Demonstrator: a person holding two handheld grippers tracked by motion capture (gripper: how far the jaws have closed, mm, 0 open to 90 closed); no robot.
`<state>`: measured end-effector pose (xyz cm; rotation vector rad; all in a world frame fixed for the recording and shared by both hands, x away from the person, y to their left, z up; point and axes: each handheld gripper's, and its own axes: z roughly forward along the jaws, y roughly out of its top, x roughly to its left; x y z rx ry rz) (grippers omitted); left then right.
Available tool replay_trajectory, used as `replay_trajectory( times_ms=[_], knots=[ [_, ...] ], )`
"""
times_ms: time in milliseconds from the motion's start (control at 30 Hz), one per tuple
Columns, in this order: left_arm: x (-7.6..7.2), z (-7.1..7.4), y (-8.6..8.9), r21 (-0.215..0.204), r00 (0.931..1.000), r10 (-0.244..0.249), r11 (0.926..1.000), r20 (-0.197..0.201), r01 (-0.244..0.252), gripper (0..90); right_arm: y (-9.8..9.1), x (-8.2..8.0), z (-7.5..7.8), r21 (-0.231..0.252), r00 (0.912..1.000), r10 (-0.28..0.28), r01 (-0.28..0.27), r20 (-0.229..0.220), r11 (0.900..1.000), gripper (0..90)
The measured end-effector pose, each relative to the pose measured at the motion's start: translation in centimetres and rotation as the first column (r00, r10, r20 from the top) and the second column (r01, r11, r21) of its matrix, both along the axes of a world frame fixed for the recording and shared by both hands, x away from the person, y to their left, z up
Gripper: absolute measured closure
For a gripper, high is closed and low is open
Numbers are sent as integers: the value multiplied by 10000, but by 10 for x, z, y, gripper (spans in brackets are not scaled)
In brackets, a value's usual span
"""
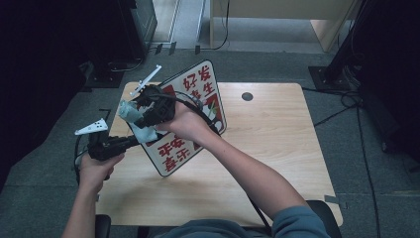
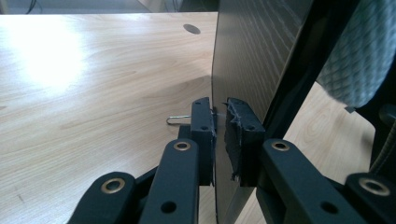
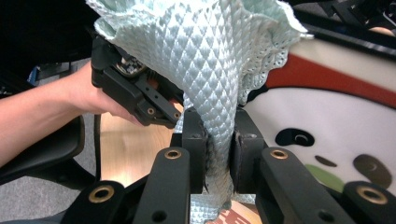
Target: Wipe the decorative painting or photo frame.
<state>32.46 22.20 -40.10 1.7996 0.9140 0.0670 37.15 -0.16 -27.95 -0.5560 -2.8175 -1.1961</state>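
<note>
The left gripper (image 1: pixel 132 140) pinches the lower edge of the tilted white and red printed board (image 1: pixel 208 94), holding it above the wooden table (image 1: pixel 277 148). Farther up, the right gripper (image 1: pixel 140 115) is closed on a pale green quilted cloth (image 3: pixel 219 70), which touches the board's face.

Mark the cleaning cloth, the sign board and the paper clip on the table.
cleaning cloth (image 3: pixel 219 60), right gripper view, on its quilted fold above the tongs.
sign board (image 1: pixel 200 82), high view, on its printed face near the top corner.
paper clip (image 2: pixel 176 119), left gripper view, on the wire loop lying on the table.
</note>
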Motion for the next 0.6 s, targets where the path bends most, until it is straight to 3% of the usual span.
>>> replay_trajectory(
  times_ms=[600],
  knots=[
    [0,1,0,119,10000,3,9999,-33,-3,797,-4,-3,-21,-188,9994,50,-56,-350,9998,792]
  ],
)
